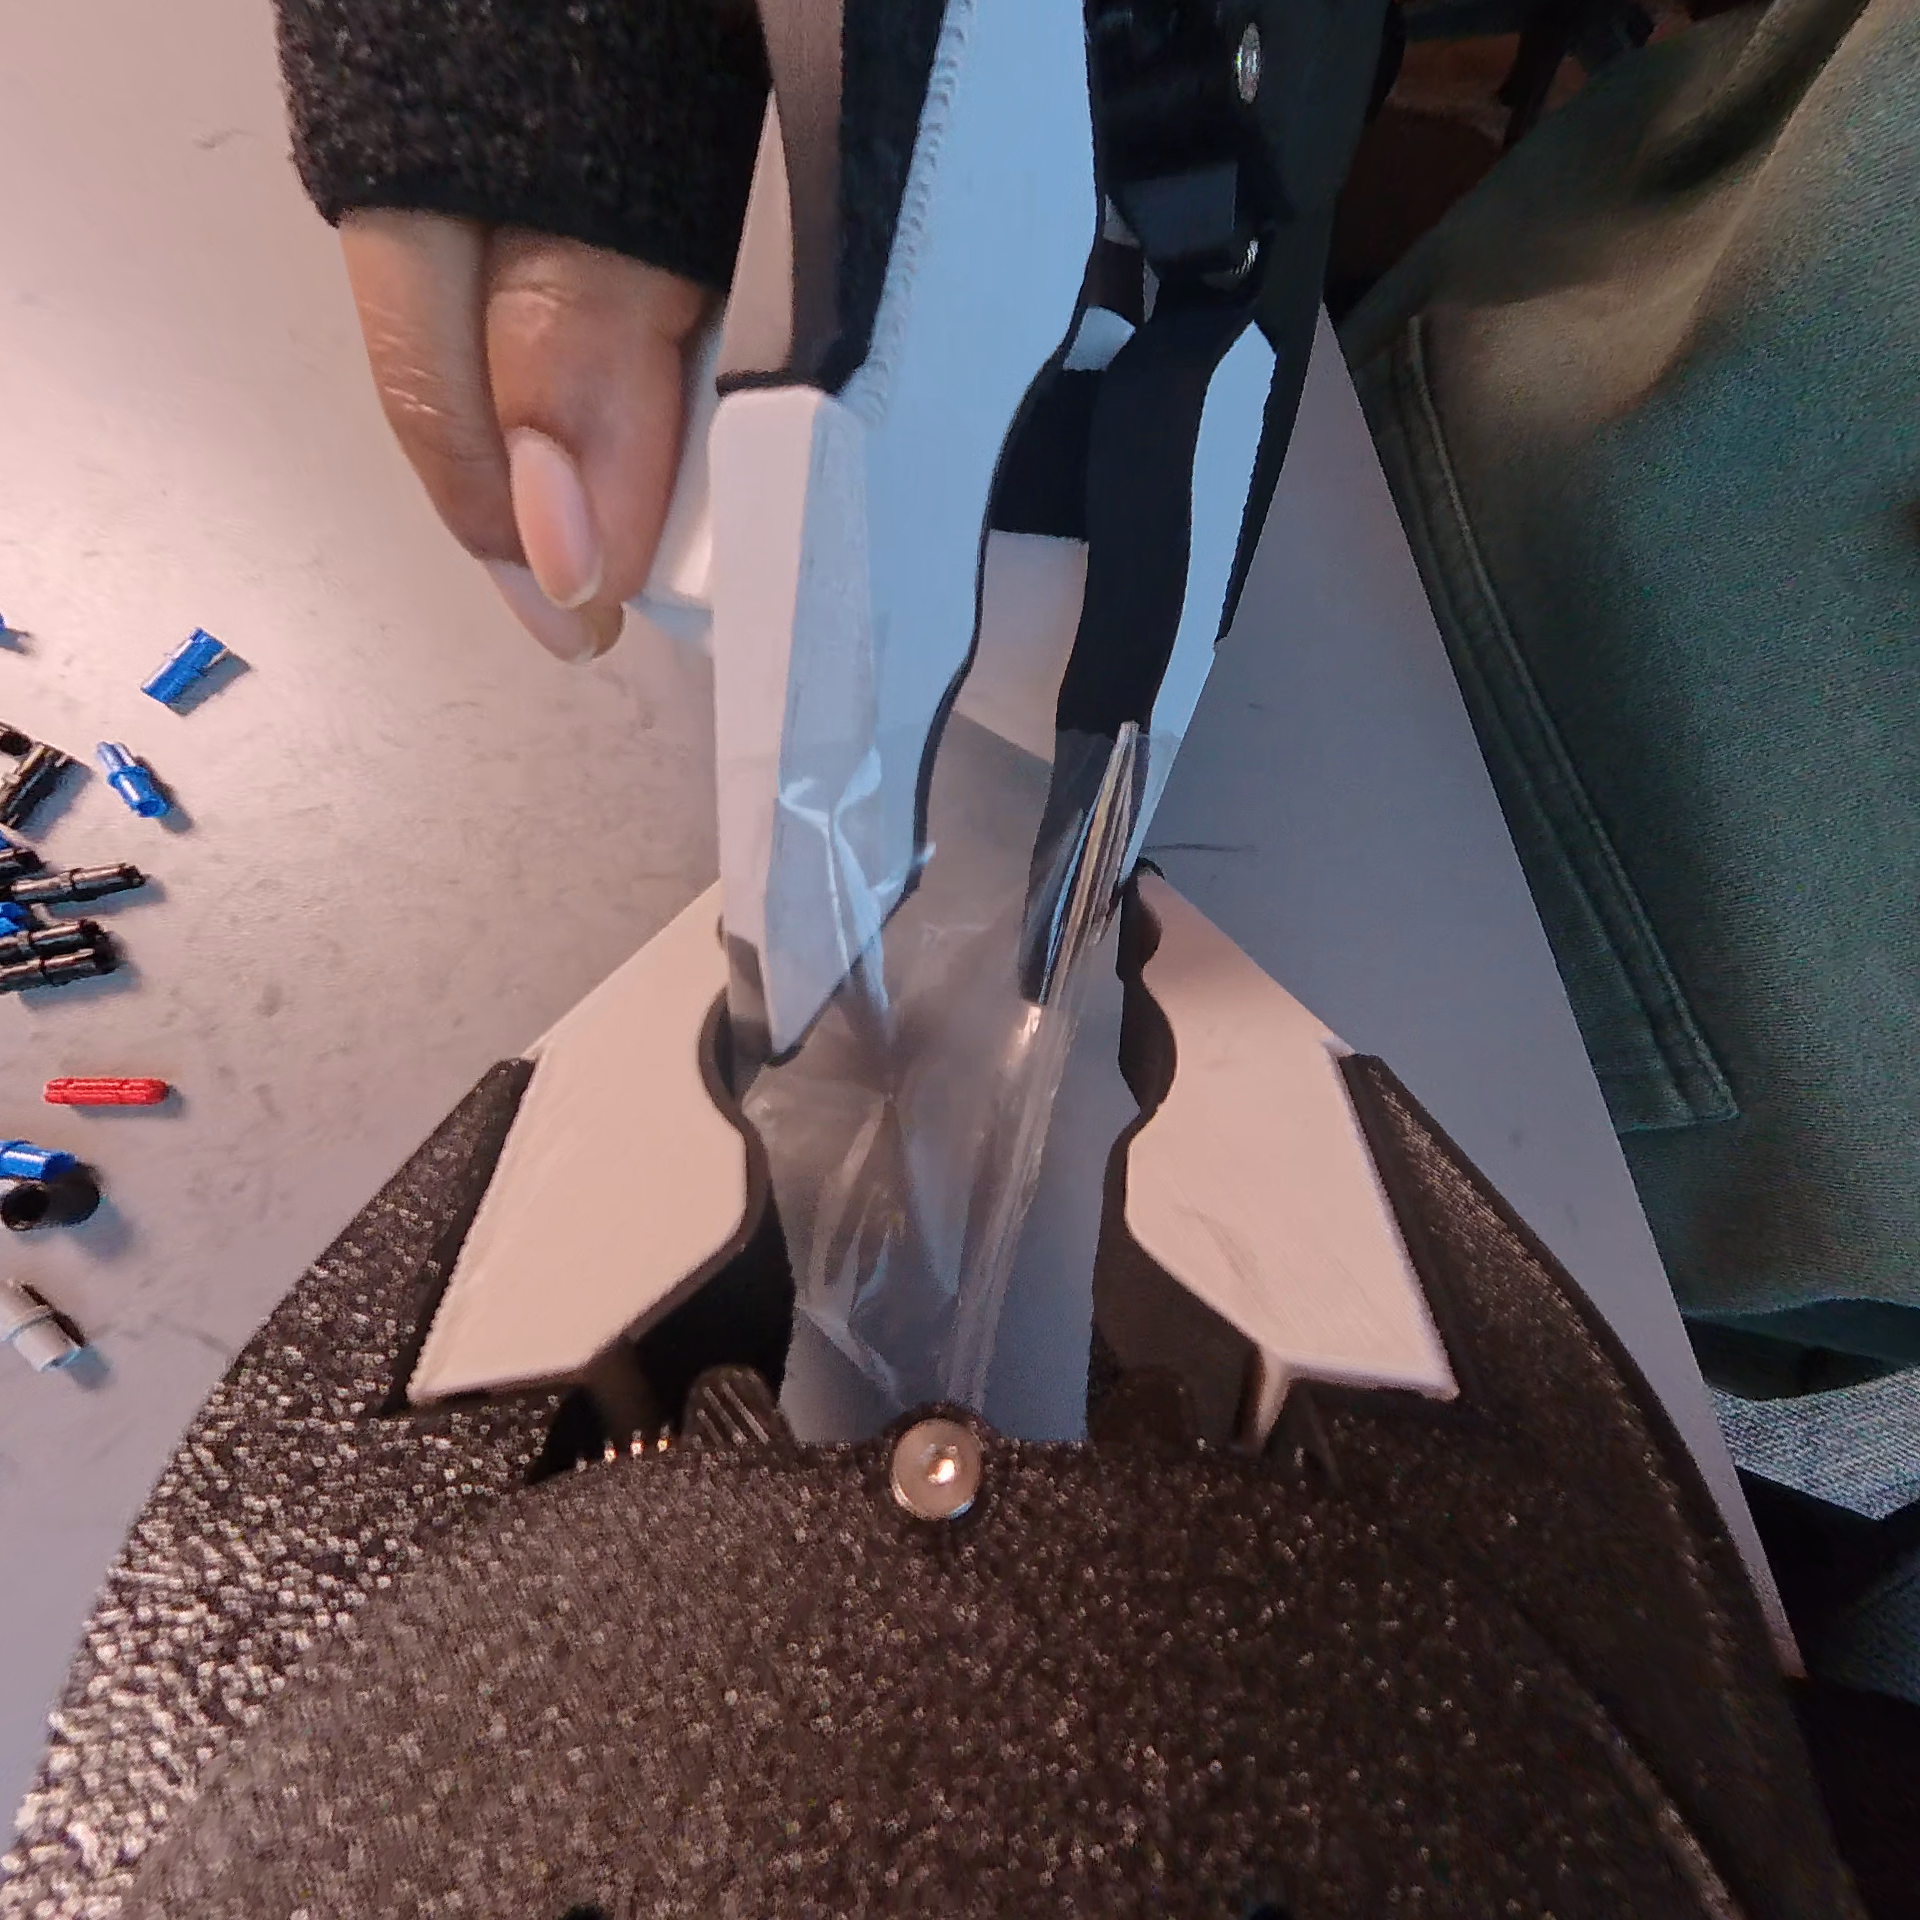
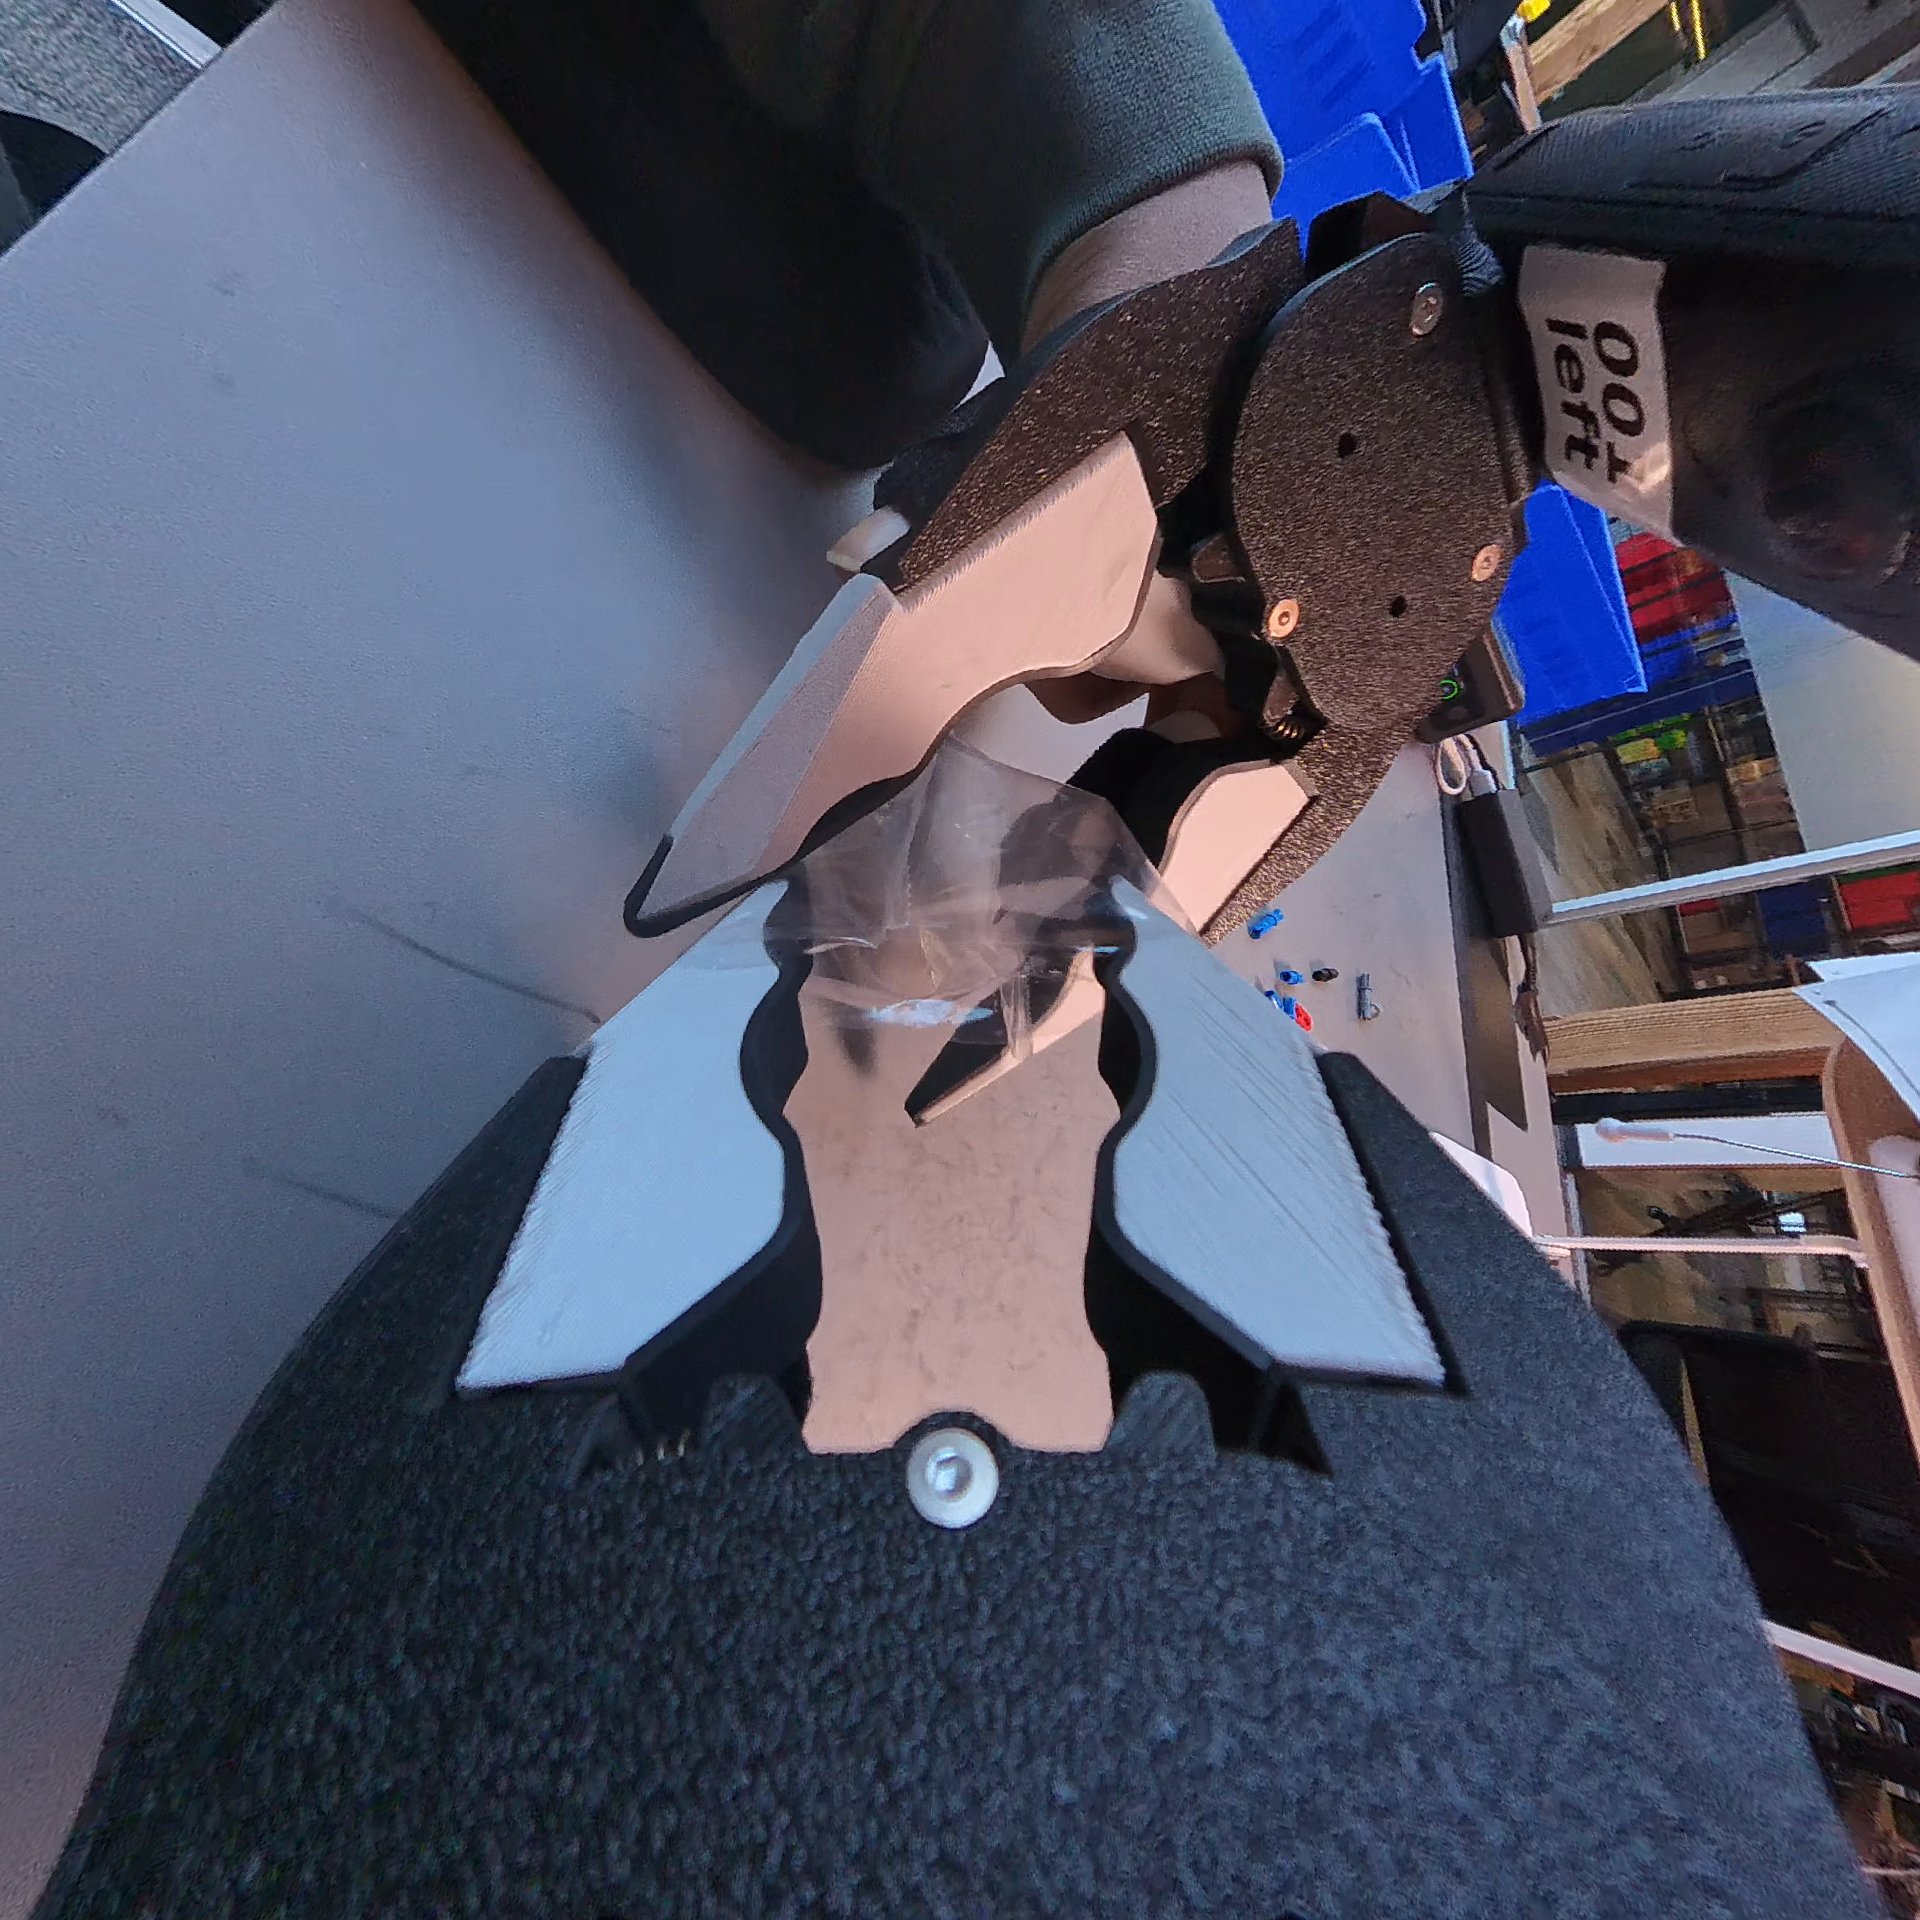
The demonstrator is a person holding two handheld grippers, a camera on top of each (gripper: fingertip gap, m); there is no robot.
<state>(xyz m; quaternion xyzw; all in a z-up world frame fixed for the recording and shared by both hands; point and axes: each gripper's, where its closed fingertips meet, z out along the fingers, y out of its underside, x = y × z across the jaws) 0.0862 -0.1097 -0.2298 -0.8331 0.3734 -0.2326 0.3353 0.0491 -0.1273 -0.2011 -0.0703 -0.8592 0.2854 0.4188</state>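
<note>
We see a clear plastic bag (image 1: 914, 1153) stretched between both grippers above the tabletop (image 1: 343, 883), its long axis running from one to the other. The left gripper (image 1: 925, 1039) stands with jaws spread around the bag; the right gripper (image 2: 945, 935) too, its tips touching the film. Small pegs (image 1: 62, 935) lie left of the bag.

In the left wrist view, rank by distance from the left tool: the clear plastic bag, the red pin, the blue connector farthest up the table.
1. Clear plastic bag, between the left tool's fingers.
2. Red pin, on the table to its left.
3. Blue connector, farther up the table's left side.
</note>
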